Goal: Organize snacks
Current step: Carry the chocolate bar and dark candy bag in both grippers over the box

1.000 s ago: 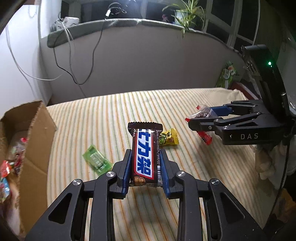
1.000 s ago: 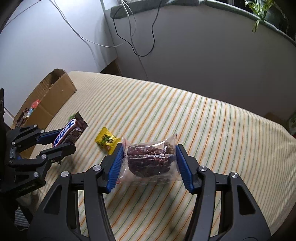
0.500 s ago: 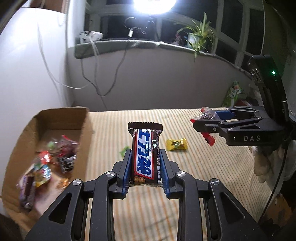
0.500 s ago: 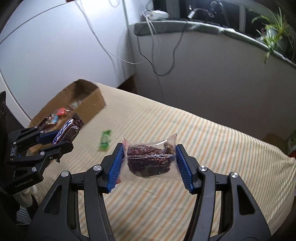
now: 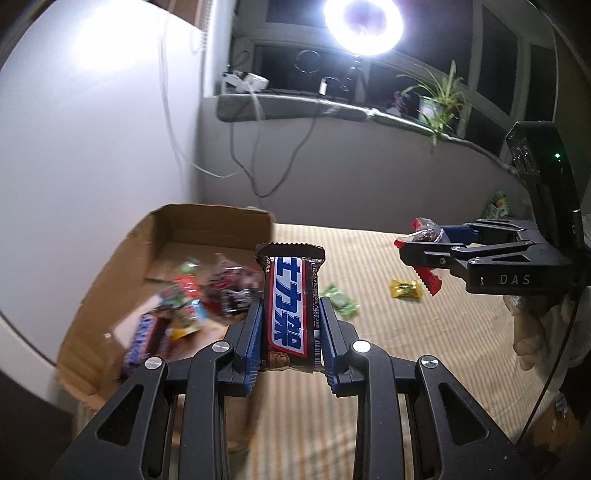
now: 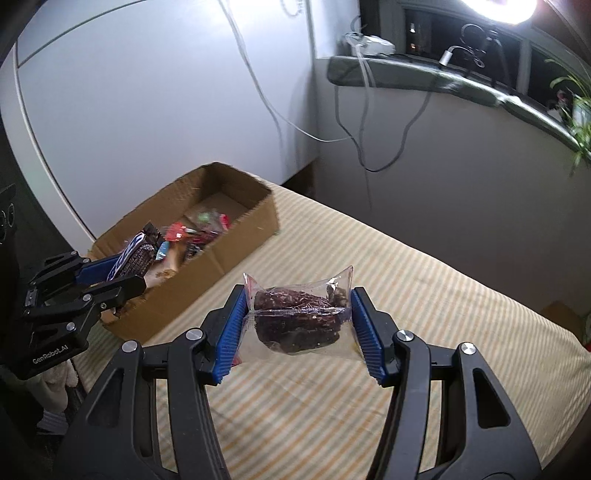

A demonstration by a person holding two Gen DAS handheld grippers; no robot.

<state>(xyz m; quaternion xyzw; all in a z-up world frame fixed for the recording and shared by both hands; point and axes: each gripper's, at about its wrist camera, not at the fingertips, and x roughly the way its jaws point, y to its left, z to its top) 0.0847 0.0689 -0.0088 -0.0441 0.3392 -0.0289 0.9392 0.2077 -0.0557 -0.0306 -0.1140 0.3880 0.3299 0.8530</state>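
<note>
My left gripper (image 5: pixel 290 325) is shut on a Snickers bar (image 5: pixel 290 306) and holds it in the air near the right wall of an open cardboard box (image 5: pixel 122 258) with several snacks inside. My right gripper (image 6: pixel 297 321) is shut on a clear bag of dark dried fruit (image 6: pixel 297 314), held above the striped bed. In the right wrist view the left gripper (image 6: pixel 122 273) with the bar (image 6: pixel 135 254) hangs over the box's (image 6: pixel 240 243) near end. In the left wrist view the right gripper (image 5: pixel 421 245) is at the right with its bag (image 5: pixel 426 230).
A green candy (image 5: pixel 341 301) and a yellow candy (image 5: pixel 406 288) lie on the striped bed cover (image 5: pixel 369 251) right of the box. A wall, a sill with cables, a plant (image 5: pixel 439 99) and a bright lamp (image 5: pixel 364 22) stand behind. A green packet (image 5: pixel 498 206) lies at the far right.
Both grippers have swung left toward the cardboard box and risen, each keeping its snack. The box now fills more of both views, and the loose candies have shifted right.
</note>
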